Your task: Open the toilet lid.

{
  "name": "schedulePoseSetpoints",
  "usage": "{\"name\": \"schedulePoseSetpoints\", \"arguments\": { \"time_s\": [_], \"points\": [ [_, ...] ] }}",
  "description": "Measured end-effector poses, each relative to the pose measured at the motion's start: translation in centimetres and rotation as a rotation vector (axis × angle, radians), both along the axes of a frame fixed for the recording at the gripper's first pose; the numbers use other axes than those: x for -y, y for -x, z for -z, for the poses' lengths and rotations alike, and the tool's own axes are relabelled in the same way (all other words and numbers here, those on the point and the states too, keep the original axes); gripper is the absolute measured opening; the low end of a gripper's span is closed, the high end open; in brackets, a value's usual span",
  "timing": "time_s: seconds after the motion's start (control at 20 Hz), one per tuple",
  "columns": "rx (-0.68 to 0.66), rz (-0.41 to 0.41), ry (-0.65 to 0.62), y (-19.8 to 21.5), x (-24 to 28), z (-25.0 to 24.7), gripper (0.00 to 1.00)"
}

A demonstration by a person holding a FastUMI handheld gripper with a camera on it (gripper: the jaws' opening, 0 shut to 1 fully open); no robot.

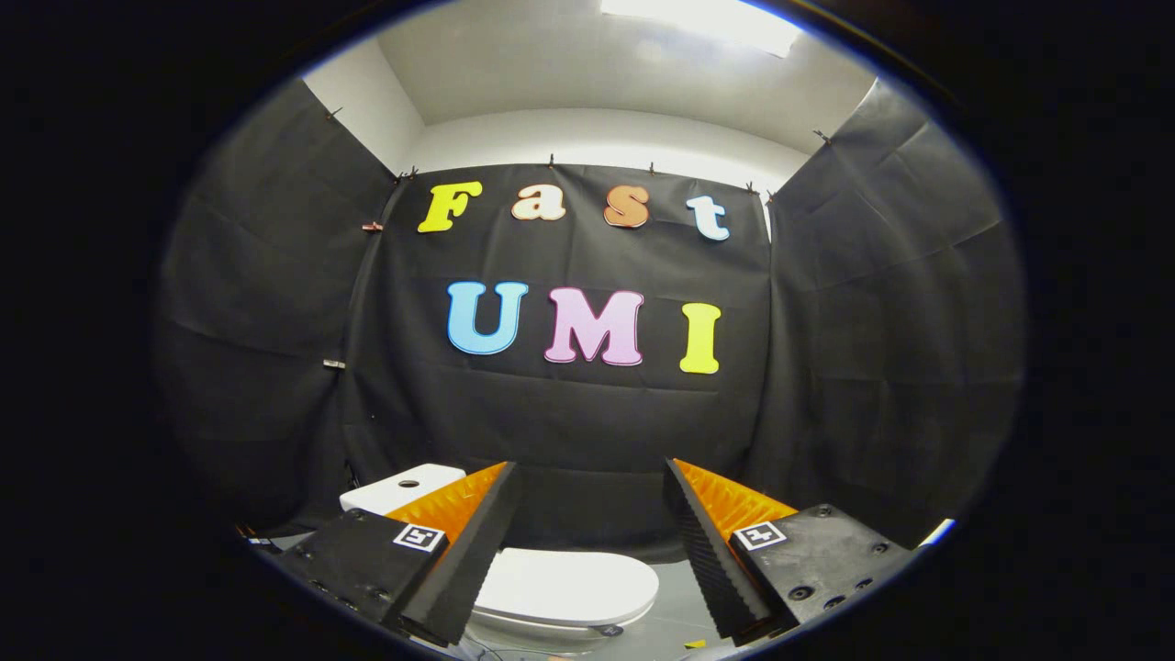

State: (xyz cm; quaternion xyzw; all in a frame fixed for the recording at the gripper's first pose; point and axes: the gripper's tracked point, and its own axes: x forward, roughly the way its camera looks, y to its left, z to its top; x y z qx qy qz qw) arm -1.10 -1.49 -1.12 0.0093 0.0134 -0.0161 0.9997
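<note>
- The toilet stood low in the gripper view, with its bowl showing as a pale band under the lid.
- The toilet lid was white, smooth and lying flat down on the seat, closed. What the bowl held could not be told, as the lid covered it.
- The lid lay between the two fingers and below them, with its left part hidden behind the left finger.
- The cistern was white, with a round button hole on its top, and stood behind the left finger, against the back wall.
- The floor around the toilet was a plain grey, and a few small bits of something lay on it close to the bowl, too small to identify.
- Black cloth hung as the booth's wall behind and on both sides of the toilet, creased and pinned along its top edge by small clips.
- Above the cloth the room's wall was white, and a bright ceiling light shone overhead.
- The gripper was held above the toilet, looking level toward the back wall.
- Its fingers stood wide apart with nothing between them, touching neither the lid nor the cistern.
- The right finger hung over the floor just beside the lid's right end.
</note>
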Motion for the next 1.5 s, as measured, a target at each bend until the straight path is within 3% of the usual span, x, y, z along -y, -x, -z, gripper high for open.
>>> {"name": "schedulePoseSetpoints", "arguments": {
  "time_s": [0.4, 0.7, 1.25, 1.5],
  "points": [
    [-0.052, 0.032, -0.038, -0.8, 1.6, 2.6, 0.99],
    [-0.131, 0.047, -0.084, -2.4, 3.4, 8.1, 0.99],
    [-0.357, 0.012, -0.313, -5.5, 4.3, 27.1, 0.99],
    [-0.495, 0.091, -0.489, -5.4, 5.8, 36.8, 0.99]
  ]
}}
